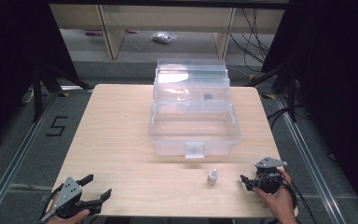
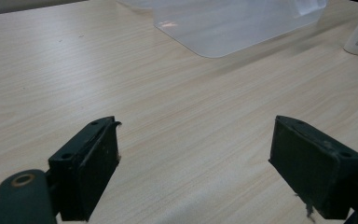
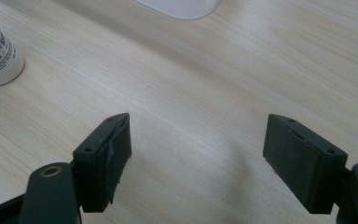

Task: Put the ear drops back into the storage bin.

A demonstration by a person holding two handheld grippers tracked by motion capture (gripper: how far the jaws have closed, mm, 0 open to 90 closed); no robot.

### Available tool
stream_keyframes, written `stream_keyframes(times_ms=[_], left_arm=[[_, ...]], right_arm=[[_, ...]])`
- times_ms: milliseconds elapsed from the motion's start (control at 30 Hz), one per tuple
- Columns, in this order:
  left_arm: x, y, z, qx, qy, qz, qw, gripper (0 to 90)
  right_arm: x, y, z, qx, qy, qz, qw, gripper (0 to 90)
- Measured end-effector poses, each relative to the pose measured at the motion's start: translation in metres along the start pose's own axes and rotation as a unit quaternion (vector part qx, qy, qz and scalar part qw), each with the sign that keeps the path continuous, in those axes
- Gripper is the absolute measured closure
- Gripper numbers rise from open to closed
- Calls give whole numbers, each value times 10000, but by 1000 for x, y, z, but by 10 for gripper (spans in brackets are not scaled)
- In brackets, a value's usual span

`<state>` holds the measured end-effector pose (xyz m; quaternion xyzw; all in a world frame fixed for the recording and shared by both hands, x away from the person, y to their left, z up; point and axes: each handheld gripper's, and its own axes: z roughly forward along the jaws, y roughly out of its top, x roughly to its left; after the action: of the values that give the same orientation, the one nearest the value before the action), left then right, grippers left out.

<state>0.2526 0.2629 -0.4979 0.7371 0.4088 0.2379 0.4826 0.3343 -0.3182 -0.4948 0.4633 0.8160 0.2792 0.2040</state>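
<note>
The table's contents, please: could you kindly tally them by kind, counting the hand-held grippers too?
Clear plastic box: 1
Small white bottle: 1
Hand-held grippers: 2, the left hand-held gripper and the right hand-held gripper, both open
Total: 4

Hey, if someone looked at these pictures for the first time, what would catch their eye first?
Probably the big clear plastic box, open in the middle of the wooden table. Next, the small white bottle standing upright in front of it, nearest the right gripper; the left gripper waits at the near left corner, both with jaws open.
</note>
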Motion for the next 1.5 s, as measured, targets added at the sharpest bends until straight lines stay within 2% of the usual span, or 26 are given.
stream_keyframes(times_ms=[67,100,133,167,333,367,433,600,667,733,767,833,900,933,967,1000,1033,1067,1100,1200,1300,1333,1367,1433,1467,1500], left_arm=[[0,0,0,-15,0,-1,10000,147],[-1,0,0,19,30,7,10000,147],[-1,0,0,17,22,3,10000,147],[0,0,1,-24,-14,-12,10000,147],[0,-1,0,-17,20,-26,10000,147],[0,-1,0,-19,17,-32,10000,147],[0,-1,0,-12,5,-34,10000,147],[0,-1,1,-16,20,-46,10000,147],[2,-1,0,77,24,17,10000,147],[1,-1,0,45,17,-24,10000,147],[1,-1,0,39,8,-20,10000,147],[0,-1,0,-1,-2,-25,10000,147],[0,-1,0,4,6,-22,10000,147],[-1,-1,0,-18,12,-51,10000,147],[-1,-1,0,-18,12,-51,10000,147],[0,-1,0,-7,18,-40,10000,147],[0,-1,0,-7,18,-40,10000,147],[0,-1,0,-18,22,-57,10000,147],[0,-1,0,-12,21,-52,10000,147],[0,-1,0,32,17,-32,10000,147],[0,-1,0,27,22,-37,10000,147],[0,-1,0,27,22,-37,10000,147],[0,-1,0,28,25,-38,10000,147],[1,-1,0,73,26,18,10000,147],[1,-1,0,93,14,25,10000,147],[1,-1,0,89,6,21,10000,147]], right_arm=[[0,0,0,14,7,-17,10000,244],[1,1,-1,54,31,112,9999,244],[0,1,-1,23,13,-3,10000,244],[0,1,-1,27,22,-12,10000,244],[0,3,-3,84,85,-38,9999,244],[3,5,-4,173,145,58,9997,244],[4,6,-5,203,153,40,9997,244],[8,13,-12,338,272,-153,9989,237],[9,16,-16,387,329,-275,9983,236],[12,19,-18,422,383,-396,9976,237],[16,22,-20,474,423,-343,9974,238],[20,25,-22,531,467,-517,9962,238],[24,26,-22,545,507,-447,9962,239],[31,30,-23,625,551,-597,9947,241],[31,30,-23,625,551,-597,9947,241],[36,34,-26,699,579,-818,9925,242],[36,34,-26,699,579,-818,9925,242],[42,37,-26,685,624,-853,9920,243],[44,39,-27,742,650,-1010,9900,245],[55,44,-30,840,710,-1133,9875,260],[64,51,-31,891,774,-1463,9822,268],[69,53,-32,947,776,-1437,9820,271],[71,56,-32,961,808,-1565,9797,276],[74,58,-31,983,819,-1576,9792,278],[77,61,-30,1023,818,-1666,9773,281],[81,68,-26,1133,835,-1798,9736,286]])
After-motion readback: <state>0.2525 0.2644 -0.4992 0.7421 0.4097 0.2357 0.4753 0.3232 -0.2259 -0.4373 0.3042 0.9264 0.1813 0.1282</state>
